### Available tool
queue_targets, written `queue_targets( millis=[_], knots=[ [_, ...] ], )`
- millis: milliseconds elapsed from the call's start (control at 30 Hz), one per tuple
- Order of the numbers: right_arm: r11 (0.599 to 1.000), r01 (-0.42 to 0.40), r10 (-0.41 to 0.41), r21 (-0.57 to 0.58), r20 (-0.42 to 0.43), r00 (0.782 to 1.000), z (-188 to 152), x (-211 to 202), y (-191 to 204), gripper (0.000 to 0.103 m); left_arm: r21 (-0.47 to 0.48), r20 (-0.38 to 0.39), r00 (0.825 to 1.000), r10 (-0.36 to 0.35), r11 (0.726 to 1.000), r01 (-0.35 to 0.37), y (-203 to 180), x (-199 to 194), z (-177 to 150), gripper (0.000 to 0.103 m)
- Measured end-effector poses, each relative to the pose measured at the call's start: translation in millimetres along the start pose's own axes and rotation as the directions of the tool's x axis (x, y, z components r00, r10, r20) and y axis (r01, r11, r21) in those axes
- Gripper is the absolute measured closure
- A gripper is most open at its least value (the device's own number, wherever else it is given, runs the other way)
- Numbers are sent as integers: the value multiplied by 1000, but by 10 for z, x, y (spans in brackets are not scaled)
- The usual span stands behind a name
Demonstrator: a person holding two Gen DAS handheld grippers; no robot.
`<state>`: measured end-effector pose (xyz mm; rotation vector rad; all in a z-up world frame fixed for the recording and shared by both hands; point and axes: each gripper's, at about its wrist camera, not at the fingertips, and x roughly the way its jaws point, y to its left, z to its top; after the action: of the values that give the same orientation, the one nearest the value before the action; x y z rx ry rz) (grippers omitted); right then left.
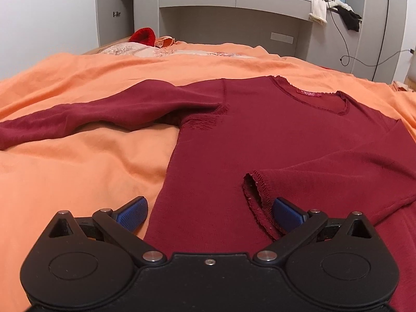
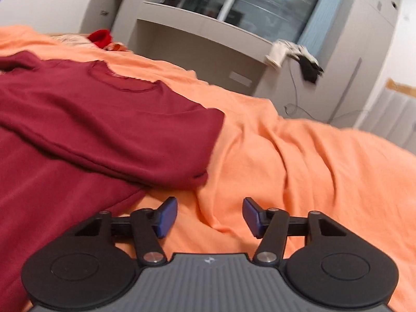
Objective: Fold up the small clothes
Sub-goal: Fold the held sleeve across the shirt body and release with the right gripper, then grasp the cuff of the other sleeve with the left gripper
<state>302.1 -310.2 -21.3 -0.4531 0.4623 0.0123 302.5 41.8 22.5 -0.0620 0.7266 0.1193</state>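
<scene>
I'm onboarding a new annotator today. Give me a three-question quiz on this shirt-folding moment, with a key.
1. True or false: the dark red shirt's right sleeve is already folded across its body.
2. What lies between the right gripper's fingers? A) a sleeve cuff B) only the orange bedsheet C) the neck label
3. Fill in: the left sleeve still lies stretched out over the ____.

Key: 1 true. 2 B; the right gripper is open and clear of the shirt. 3 orange bedsheet. The left gripper is also open, over the shirt's lower part.
</scene>
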Motion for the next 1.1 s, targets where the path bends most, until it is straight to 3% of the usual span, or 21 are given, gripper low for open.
queue_targets(
  millis=[100, 167, 200, 300, 433, 500, 567, 633, 700, 1000, 1067, 1100],
  knots=[
    [995, 21, -17, -101, 45, 999, 1, 58, 135, 48, 16, 4, 1000, 8, 1000, -8, -27, -4, -17, 0],
    [991, 4, 1, -130, 37, 999, 7, 114, 190, 64, 16, 6, 1000, 7, 1000, -7, -20, -8, -24, 0],
    [991, 2, 2, -137, 27, 1000, 11, 139, 208, 82, 14, 6, 1000, 5, 1000, -5, -14, -9, -25, 0],
    [992, 16, -10, -125, 42, 999, 29, 147, 190, 97, 13, 6, 1000, 1, 1000, -1, -10, -13, -25, 0],
    [1000, -8, 8, -10, 54, 999, 87, 58, 52, 98, 17, 5, 1000, -5, 1000, 5, -12, -34, -31, 0],
    [980, -81, 76, 184, 31, 997, 117, 27, -139, 98, 20, 5, 1000, -8, 1000, 8, -11, -41, -37, 0],
    [886, -165, 179, 434, 9, 984, 69, 68, -408, 99, 21, 4, 1000, -11, 1000, 11, -10, -48, -39, 0],
    [814, -199, 232, 546, 8, 973, -13, 127, -539, 99, 21, 5, 1000, -15, 1000, 15, -1, -52, -41, 0],
    [800, -204, 247, 564, 1, 969, -44, 174, -560, 99, 24, 5, 1000, -15, 1000, 15, -2, -48, -41, 0],
    [842, -164, 228, 514, -62, 972, -9, 243, -490, 97, 75, 7, 1000, -13, 997, 13, -76, -75, -78, 0],
    [846, -147, 209, 512, -67, 976, -9, 129, -473, 86, 72, 6, 1000, -22, 997, 22, -67, -79, -71, 0],
    [848, -144, 202, 511, -61, 977, -12, 80, -490, 76, 64, 5, 999, -34, 997, 33, -51, -87, -65, 1]
  ],
)
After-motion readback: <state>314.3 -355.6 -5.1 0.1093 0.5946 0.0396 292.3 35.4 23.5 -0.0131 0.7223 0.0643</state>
